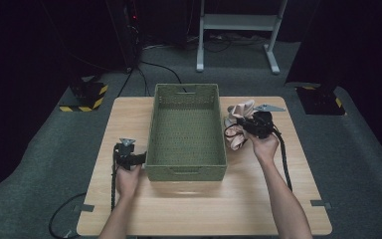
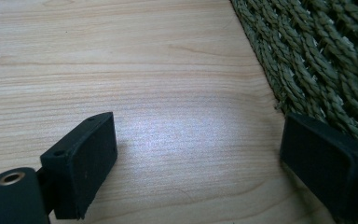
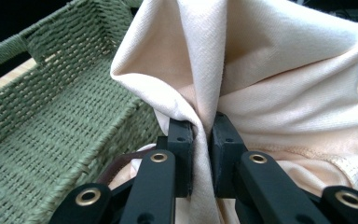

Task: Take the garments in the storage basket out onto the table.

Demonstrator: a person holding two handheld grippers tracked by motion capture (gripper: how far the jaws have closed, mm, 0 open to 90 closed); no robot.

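A pale pink cloth (image 1: 238, 124) lies bunched on the wooden table (image 1: 204, 204) just right of a green woven basket (image 1: 186, 130). My right gripper (image 1: 246, 124) is shut on a fold of that cloth (image 3: 261, 93), its jaws pinching the fabric at their tips (image 3: 202, 140), with the basket (image 3: 42, 116) close on the left. My left gripper (image 1: 129, 152) rests on the table at the basket's left front corner. Its jaws (image 2: 196, 158) stand wide open over bare wood, with the basket wall (image 2: 321, 60) beside one fingertip.
The basket is empty inside. Beyond the table's far edge stand a white frame (image 1: 238, 30) and black stands with yellow-striped bases (image 1: 87, 94) on grey carpet. Cables trail from both grippers along the table.
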